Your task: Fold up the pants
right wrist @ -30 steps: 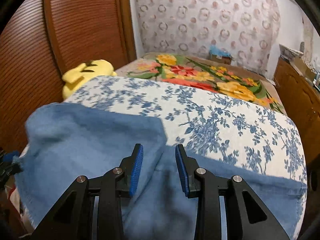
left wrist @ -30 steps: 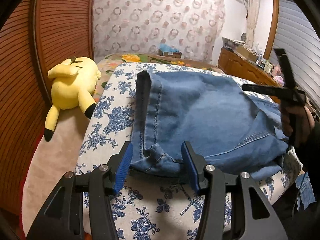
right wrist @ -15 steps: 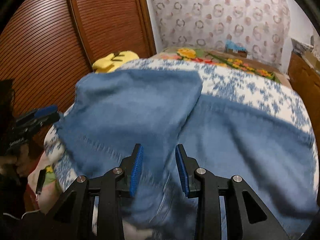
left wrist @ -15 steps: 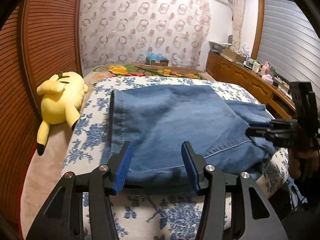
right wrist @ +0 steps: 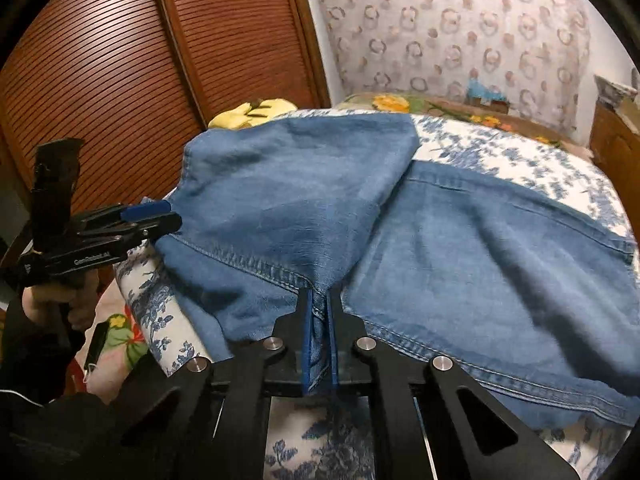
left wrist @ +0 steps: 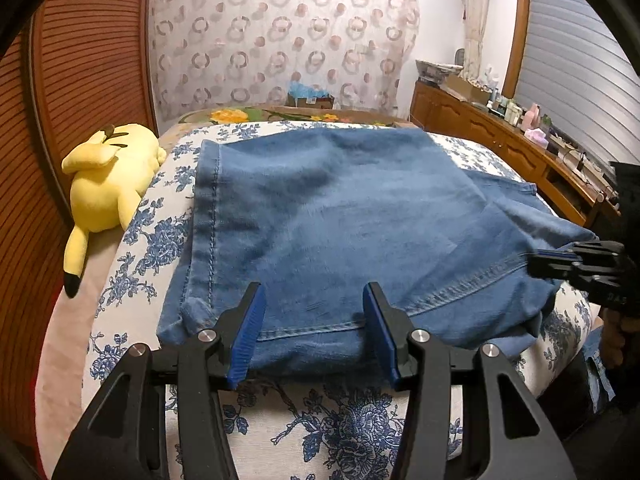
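Note:
Blue jeans (left wrist: 340, 220) lie folded on the floral bedspread (left wrist: 320, 420), one layer laid over the other. My left gripper (left wrist: 314, 332) stands open over the near hem; the denim lies flat under and between its blue pads (left wrist: 246, 336), which do not press on it. My right gripper (right wrist: 319, 320) is shut on a stitched edge of the jeans (right wrist: 480, 248) at the bed's near side. In the left wrist view the right gripper (left wrist: 560, 258) shows at the jeans' right corner. In the right wrist view the left gripper (right wrist: 160, 214) shows at their left edge.
A yellow plush toy (left wrist: 108, 176) lies on the bed's left side beside slatted wooden doors (right wrist: 120, 80). A wooden dresser (left wrist: 500, 140) crowded with small items runs along the right. A flowered blanket (right wrist: 400, 104) and a box (left wrist: 310, 98) sit at the far end.
My right gripper has closed on the denim edge. The raised fold now lies flat over the jeans. My left gripper has drawn back to the near hem, still open.

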`<state>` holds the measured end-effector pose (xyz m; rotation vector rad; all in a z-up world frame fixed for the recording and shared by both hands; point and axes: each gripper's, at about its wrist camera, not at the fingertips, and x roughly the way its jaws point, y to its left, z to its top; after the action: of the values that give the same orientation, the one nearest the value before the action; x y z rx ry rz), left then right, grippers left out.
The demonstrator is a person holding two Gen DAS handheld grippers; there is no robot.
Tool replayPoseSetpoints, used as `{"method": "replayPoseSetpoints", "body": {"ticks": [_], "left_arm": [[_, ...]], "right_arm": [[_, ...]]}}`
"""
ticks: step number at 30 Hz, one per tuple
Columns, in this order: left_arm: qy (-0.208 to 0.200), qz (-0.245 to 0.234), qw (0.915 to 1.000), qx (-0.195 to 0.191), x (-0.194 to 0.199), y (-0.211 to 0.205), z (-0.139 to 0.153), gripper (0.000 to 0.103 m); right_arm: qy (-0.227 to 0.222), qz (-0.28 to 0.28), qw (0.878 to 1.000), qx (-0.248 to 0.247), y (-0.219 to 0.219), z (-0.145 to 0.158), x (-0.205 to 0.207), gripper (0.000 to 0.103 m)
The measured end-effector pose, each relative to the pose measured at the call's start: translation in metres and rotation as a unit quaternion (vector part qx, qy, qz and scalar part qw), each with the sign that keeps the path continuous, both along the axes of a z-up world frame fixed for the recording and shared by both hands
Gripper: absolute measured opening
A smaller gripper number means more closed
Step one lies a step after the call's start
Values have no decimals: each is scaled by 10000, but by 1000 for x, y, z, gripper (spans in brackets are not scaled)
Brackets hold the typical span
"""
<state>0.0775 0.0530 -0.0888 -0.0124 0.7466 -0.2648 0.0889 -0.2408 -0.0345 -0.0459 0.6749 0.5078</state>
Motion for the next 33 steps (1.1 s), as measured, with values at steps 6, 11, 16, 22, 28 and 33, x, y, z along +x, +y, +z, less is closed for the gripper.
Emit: {"method": "replayPoseSetpoints", "body": {"ticks": [6, 11, 16, 22, 28, 33], "left_arm": [[105, 23, 9999, 74, 3, 2, -9, 52], [142, 50, 9998, 94, 5, 3, -12, 52], [113, 71, 9999, 77, 4, 4, -10, 52], [-86, -144, 9998, -57, -2, -11, 7, 52], [-195, -676, 9974, -153, 2, -52, 18, 52], [-19, -802, 9968, -43, 11, -71, 6, 52]], "right_arm": [[90, 38, 10000, -6, -12, -12, -27, 5], [247, 23, 9997, 13, -18, -26, -32, 5], [204, -83, 9997, -85, -14, -16, -29, 5], [-178, -420, 9990, -16, -20, 13, -10, 28], [-193, -456, 9987, 141, -17, 22, 49, 38], [94, -453, 9988, 137, -2, 20, 99, 38]]}}
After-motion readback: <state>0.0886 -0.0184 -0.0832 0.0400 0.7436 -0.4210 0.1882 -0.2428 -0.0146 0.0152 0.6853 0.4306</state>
